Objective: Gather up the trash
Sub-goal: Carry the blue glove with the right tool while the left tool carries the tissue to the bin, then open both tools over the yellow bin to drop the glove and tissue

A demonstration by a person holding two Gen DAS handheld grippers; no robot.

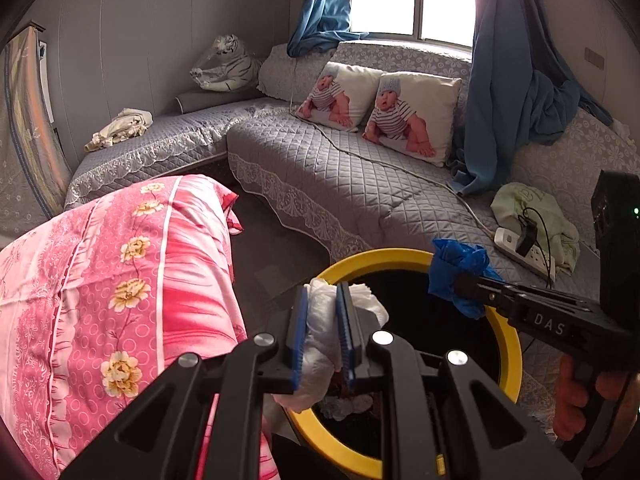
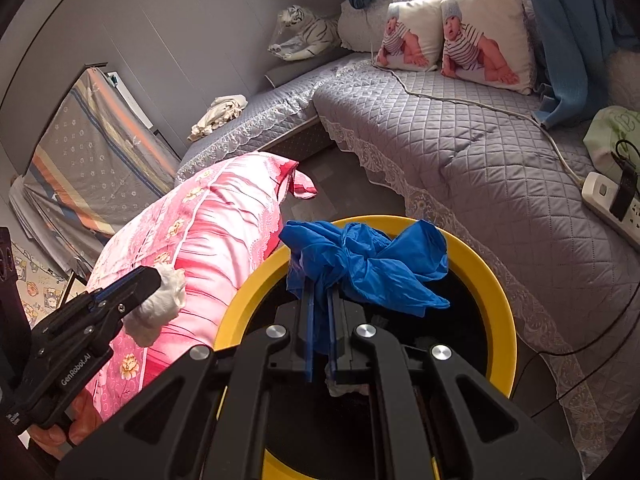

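A black bin with a yellow rim (image 1: 512,344) stands on the floor below both grippers; it also shows in the right wrist view (image 2: 496,292). My left gripper (image 1: 323,300) is shut on a crumpled white tissue (image 1: 320,336) over the bin's left rim; the tissue also shows in the right wrist view (image 2: 160,300). My right gripper (image 2: 320,300) is shut on a crumpled blue plastic glove (image 2: 372,264) above the bin's far rim; the glove also shows in the left wrist view (image 1: 456,268). White scraps (image 1: 344,404) lie inside the bin.
A pink floral quilt (image 1: 120,280) lies left of the bin. A grey quilted corner sofa (image 1: 340,184) runs behind, with two baby-print cushions (image 1: 416,112), a white power strip (image 1: 524,252), a green cloth (image 1: 532,208) and a toy tiger (image 1: 228,64). Blue curtains (image 1: 516,80) hang at the window.
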